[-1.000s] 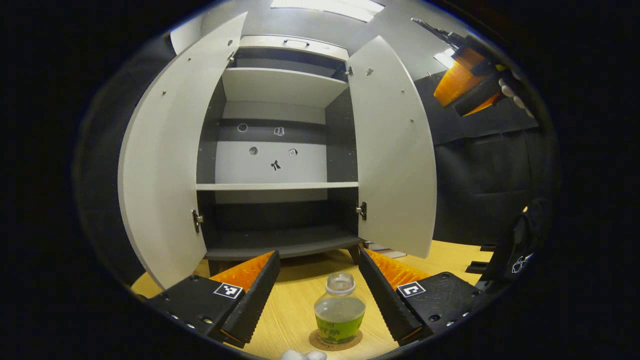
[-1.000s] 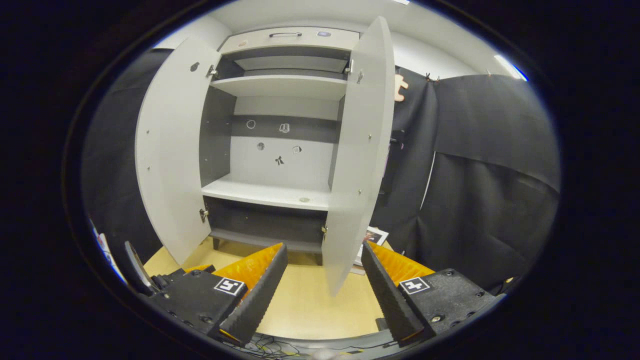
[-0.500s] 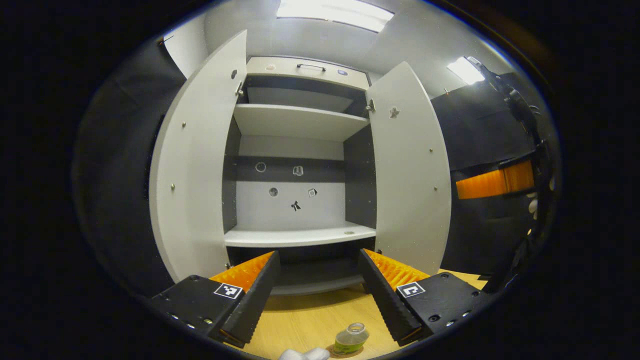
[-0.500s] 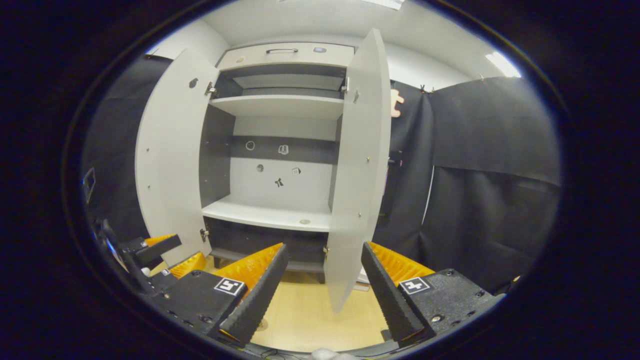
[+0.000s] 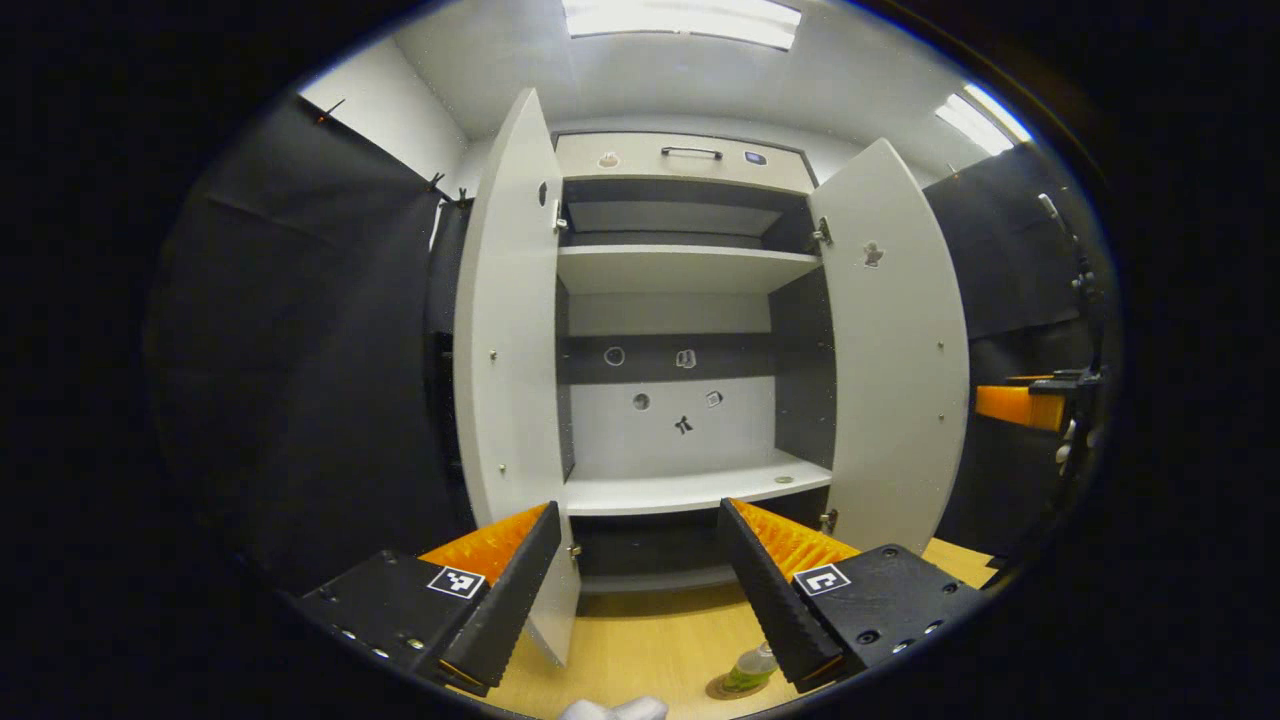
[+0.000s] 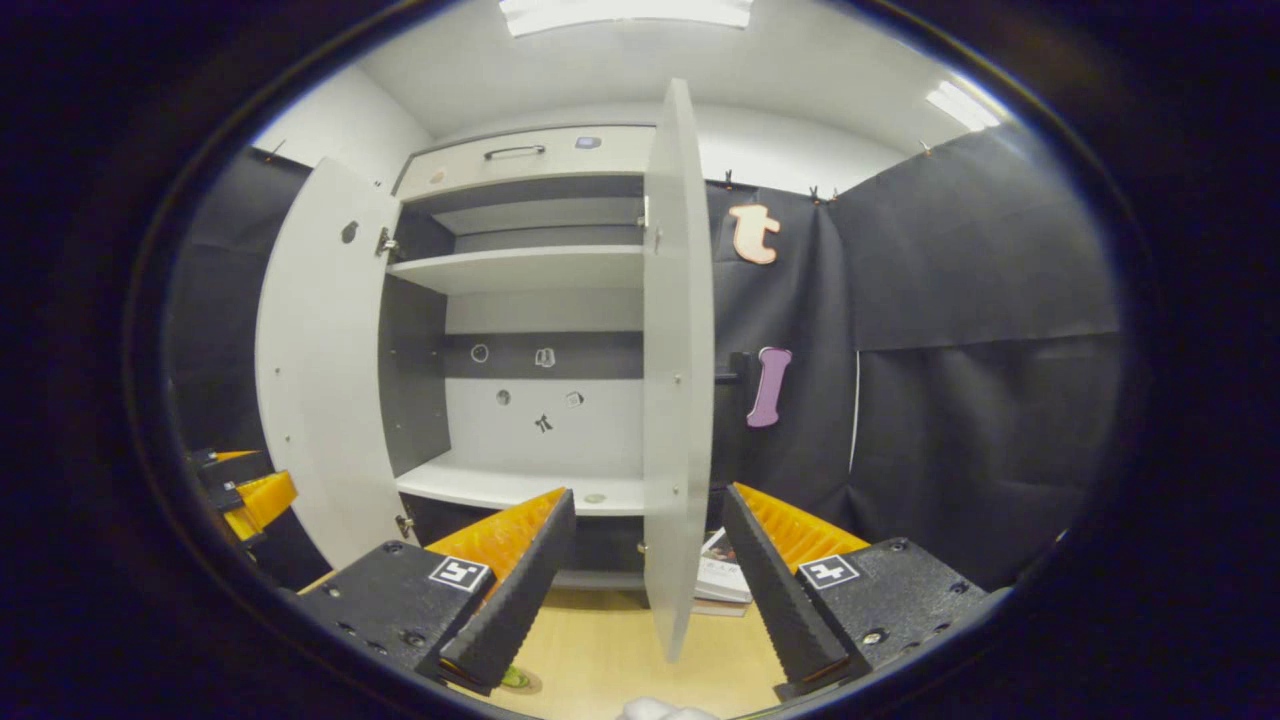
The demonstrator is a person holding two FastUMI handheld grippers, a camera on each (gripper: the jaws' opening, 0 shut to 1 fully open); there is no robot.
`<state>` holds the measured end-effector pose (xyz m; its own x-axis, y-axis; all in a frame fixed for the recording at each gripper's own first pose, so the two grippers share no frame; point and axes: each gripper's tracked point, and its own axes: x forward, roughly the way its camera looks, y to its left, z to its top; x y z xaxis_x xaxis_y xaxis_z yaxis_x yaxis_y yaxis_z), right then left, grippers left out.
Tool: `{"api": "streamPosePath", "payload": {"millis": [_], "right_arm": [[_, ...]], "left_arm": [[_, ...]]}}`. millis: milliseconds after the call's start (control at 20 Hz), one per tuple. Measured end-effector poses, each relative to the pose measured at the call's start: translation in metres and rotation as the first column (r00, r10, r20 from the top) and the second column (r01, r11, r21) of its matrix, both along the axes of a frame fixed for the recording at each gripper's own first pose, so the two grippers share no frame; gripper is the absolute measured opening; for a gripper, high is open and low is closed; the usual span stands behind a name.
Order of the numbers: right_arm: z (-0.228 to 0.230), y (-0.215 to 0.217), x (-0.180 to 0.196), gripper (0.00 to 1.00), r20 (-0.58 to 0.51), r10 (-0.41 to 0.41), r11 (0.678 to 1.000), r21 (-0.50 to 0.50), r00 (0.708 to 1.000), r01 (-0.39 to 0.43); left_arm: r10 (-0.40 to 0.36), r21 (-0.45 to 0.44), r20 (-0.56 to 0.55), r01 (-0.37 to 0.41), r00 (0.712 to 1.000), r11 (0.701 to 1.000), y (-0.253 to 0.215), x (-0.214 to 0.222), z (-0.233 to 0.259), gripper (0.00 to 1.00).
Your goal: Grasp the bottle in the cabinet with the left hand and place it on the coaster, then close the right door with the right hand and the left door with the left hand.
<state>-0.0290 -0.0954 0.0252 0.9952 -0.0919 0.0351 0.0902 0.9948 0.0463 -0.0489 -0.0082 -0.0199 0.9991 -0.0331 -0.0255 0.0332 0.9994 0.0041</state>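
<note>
Now the right claw [image 6: 645, 585] hangs wide open, gripping nothing, with the free edge of the right door [image 6: 677, 380] standing edge-on between its fingers. Shutting it looks like the step in hand: best to get one finger on the door's outer face and sweep it round toward the cabinet [image 6: 520, 300], no pinching needed. The left claw [image 5: 635, 590] is equally spread and empty, facing the left door [image 5: 510, 360]. The bottle [image 5: 752, 668] sits on its coaster [image 5: 722, 690] on the desk [image 5: 640, 650], well in front of the doors, likely clear of their swing. Papers [image 6: 722, 575] lie behind the right door, near its foot.
</note>
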Motion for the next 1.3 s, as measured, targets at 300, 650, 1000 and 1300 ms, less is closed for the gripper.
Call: {"api": "streamPosePath", "payload": {"millis": [300, 650, 1000, 1300], "right_arm": [[0.010, -0.099, 0.021, 0.97, 0.020, -0.063, 0.998, 0.027, 0.998, 0.062], [0.009, -0.172, 0.066, 0.98, -0.009, -0.030, 0.995, 0.094, 1.000, 0.031], [0.015, -0.151, 0.110, 0.95, -0.008, 0.139, 0.985, 0.106, 0.990, -0.137], [0.019, -0.118, 0.121, 0.97, -0.012, 0.245, 0.966, 0.089, 0.969, -0.243]], "left_arm": [[0.121, 0.022, -0.051, -0.120, 0.991, 0.993, 0.000, -0.017, -0.004, 0.96], [0.205, 0.045, -0.052, -0.203, 0.977, 0.978, -0.035, -0.028, 0.007, 0.96], [0.286, 0.023, -0.082, -0.285, 0.955, 0.958, -0.053, -0.043, 0.007, 0.96], [0.302, 0.013, -0.094, -0.302, 0.949, 0.953, -0.060, -0.044, 0.002, 0.96]]}}
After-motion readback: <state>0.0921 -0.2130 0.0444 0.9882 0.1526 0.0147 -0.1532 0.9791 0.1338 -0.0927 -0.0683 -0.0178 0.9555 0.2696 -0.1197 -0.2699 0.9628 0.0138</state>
